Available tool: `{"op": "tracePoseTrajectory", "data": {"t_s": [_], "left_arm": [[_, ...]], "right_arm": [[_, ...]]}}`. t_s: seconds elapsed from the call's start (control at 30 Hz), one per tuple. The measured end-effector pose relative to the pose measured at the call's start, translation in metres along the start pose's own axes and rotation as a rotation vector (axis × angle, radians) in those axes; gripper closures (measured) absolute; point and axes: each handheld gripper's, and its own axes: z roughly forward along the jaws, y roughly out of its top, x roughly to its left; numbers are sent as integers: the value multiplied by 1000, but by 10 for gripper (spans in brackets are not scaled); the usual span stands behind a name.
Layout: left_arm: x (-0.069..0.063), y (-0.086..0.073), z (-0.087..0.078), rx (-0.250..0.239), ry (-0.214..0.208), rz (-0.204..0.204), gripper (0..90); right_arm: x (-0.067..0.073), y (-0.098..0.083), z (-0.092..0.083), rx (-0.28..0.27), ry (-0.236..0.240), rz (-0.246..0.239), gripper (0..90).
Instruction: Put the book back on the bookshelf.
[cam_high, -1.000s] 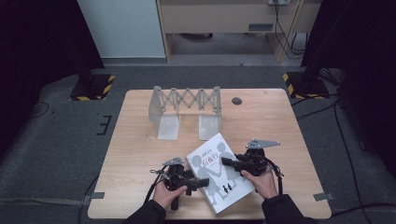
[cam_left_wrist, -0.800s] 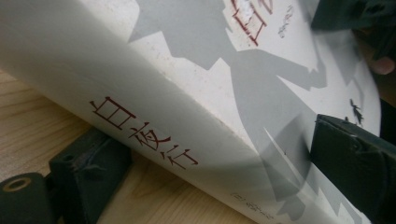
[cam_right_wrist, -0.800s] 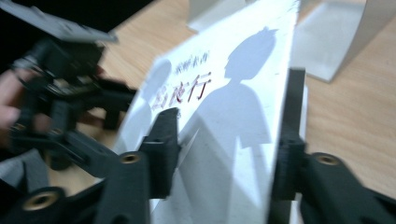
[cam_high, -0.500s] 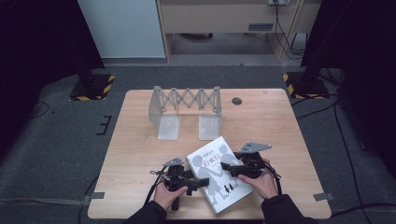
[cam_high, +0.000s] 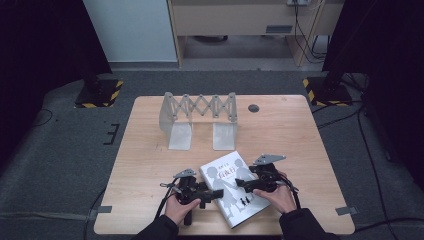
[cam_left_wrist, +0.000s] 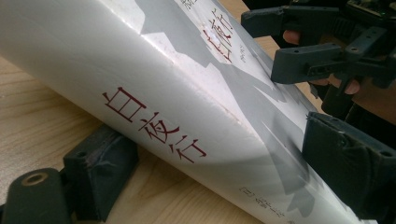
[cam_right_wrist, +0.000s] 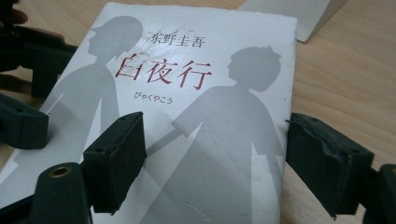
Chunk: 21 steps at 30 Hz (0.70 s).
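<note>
A thick white paperback book (cam_high: 234, 187) lies flat on the pale wooden table (cam_high: 300, 130), near its front edge, turned at an angle between the two hands. Its glossy cover carries grey silhouettes of two figures and a red title, and its smooth rounded spine (cam_left_wrist: 154, 126) (red characters down it too) bulges large in the left gripper view.

The left gripper (cam_high: 216, 194), matte black plastic with blocky padded jaws, straddles the book's spine edge: one jaw sits low on the table beside the spine, the other above the cover. They have just been closing a little, yet whether the pads press on the book is hard to make out.

The right gripper (cam_high: 240, 184) stands over the cover's right part. Its jaws have just been opening and now stand wide, one pad (cam_right_wrist: 116, 158) over the cover and the other beyond the book's edge, pressing nothing.

Behind the book stands a grey accordion-style bookend rack (cam_high: 199, 119) with scissor lattice and two flat metal feet. A small dark round disc (cam_high: 253, 108) sits in the tabletop farther back.

The person's sleeves are cut off by the lower frame edge, and the book's near corner hides behind the right hand (cam_high: 274, 197).
</note>
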Motion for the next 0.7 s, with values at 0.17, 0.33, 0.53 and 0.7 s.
{"op": "tracePoseTrajectory", "data": {"t_s": [0.17, 0.33, 0.53, 0.7], "left_arm": [[-1, 1, 0, 8, 7, -4, 100], [-2, 3, 0, 24, 17, -9, 102], [-2, 5, 2, 28, 21, -13, 108], [-5, 3, 4, 28, 27, 23, 71]], "right_arm": [[-2, -1, 1, 0, 11, 18, 206], [-2, -2, 1, -4, 17, 29, 210], [0, -2, 1, -4, 5, 31, 214], [1, -2, 0, 4, 4, 46, 231]]}}
